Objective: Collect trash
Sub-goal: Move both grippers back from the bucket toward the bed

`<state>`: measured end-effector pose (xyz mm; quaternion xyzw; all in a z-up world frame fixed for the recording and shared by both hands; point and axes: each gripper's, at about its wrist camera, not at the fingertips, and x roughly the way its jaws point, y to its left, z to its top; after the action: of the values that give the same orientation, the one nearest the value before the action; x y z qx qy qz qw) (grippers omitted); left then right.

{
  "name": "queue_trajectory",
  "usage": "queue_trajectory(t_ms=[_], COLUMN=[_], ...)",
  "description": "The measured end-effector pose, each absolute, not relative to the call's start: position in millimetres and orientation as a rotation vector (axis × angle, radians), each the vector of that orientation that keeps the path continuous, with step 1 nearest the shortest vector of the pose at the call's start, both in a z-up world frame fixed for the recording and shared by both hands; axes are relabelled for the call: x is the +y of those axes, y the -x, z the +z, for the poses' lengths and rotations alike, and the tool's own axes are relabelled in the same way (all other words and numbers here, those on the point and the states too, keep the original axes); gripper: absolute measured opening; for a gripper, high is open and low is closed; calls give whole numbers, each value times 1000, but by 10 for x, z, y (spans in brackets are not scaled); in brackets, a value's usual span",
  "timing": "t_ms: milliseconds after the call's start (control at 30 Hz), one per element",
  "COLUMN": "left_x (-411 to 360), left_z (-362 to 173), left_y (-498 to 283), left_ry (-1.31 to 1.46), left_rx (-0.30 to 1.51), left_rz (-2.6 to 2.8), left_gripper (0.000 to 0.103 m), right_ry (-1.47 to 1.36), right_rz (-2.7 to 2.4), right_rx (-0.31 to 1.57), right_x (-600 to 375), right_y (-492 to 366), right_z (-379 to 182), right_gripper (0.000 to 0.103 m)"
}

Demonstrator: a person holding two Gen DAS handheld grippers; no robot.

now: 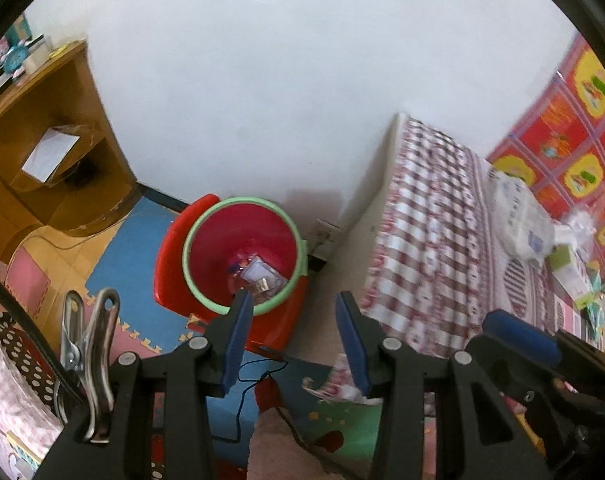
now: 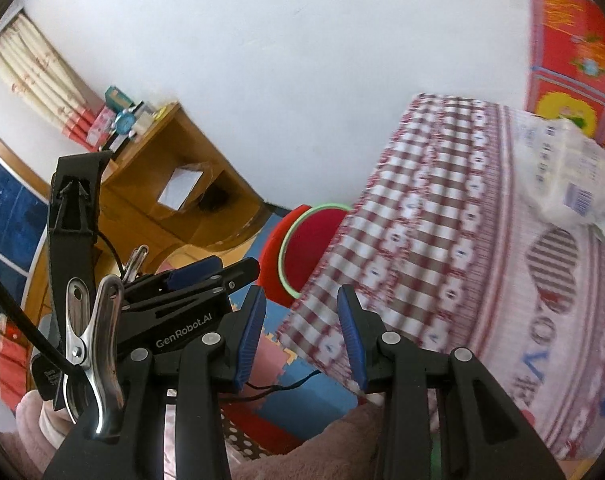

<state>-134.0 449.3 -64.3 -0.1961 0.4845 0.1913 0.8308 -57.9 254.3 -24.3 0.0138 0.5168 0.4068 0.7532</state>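
Trash [image 1: 256, 276] lies in the red bin [image 1: 242, 256], just ahead of the left claw [image 1: 290, 336]. Both claws are spread and hold nothing. Right claw [image 2: 302, 332] should aim at the white packet [image 2: 570, 176] on the bed [image 2: 442, 240], far right of it, and pinch its middle.

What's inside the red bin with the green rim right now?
The red bin holds crumpled clear plastic and a pale wrapper at the bottom. The left gripper's finger hides the near rim. In the right wrist view, the checkered cloth covers its contents.
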Motion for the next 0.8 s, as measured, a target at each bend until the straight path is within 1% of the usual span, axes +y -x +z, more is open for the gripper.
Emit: queue_trajectory(t_ms=[533,800], left_x=[3329,2961], left_z=[-415,-339], left_y=[1086,871], left_ry=[336,318], left_rx=[1019,1018], left_rz=[274,237], left_gripper=[45,45], right_ry=[-110,-147], right_rz=[749,678], right_rx=[1062,1045], right_x=[1274,799], right_y=[540,365], right_z=[-95,-78], right_gripper=[38,38])
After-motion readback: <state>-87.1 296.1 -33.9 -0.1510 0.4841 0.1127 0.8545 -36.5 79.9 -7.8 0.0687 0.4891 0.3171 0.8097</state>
